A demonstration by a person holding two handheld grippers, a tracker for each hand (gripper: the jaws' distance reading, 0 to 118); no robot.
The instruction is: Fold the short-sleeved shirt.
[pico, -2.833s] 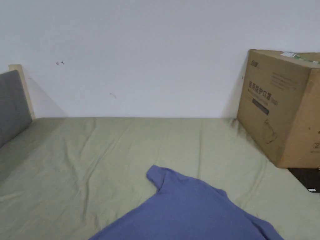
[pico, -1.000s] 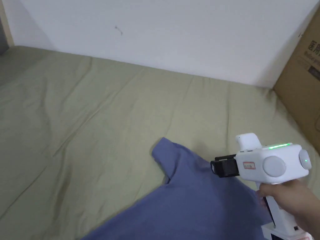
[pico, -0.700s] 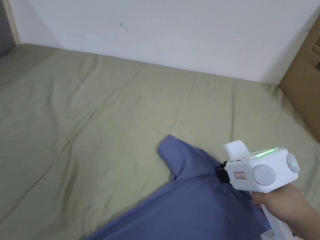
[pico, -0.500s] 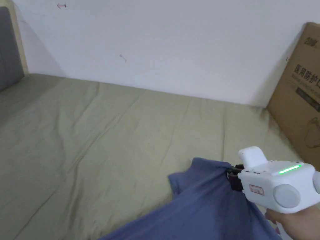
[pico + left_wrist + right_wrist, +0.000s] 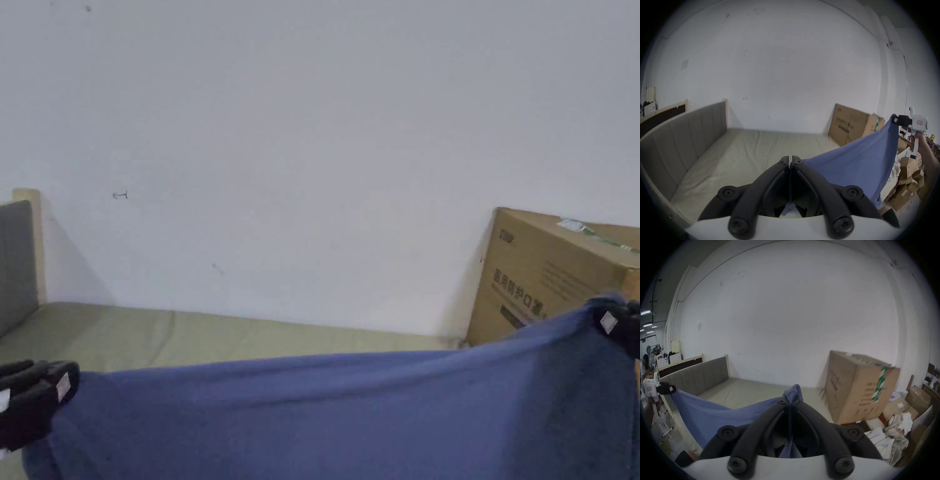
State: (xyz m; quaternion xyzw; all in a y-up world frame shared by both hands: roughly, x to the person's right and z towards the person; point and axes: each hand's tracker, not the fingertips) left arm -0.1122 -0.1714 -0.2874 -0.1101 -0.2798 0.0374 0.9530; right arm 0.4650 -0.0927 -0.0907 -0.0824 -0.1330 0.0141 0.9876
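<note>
Above the green-sheeted bed point(image 5: 219, 325), the blue short-sleeved shirt point(image 5: 350, 419) hangs stretched between the left claw point(image 5: 37, 390) and the right claw point(image 5: 615, 325), each clamped tight on an upper corner. Best to keep the top edge taut and level, then lower it flat. The shirt's lower part, hem and sleeves are cut off.

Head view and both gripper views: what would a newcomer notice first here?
First, the blue shirt, stretched in the air like a banner across the bottom of the head view, above the green bed. The left gripper is shut on one end of it and the right gripper on the other. Next, the big cardboard box standing at the right end of the bed, against the white wall.
</note>
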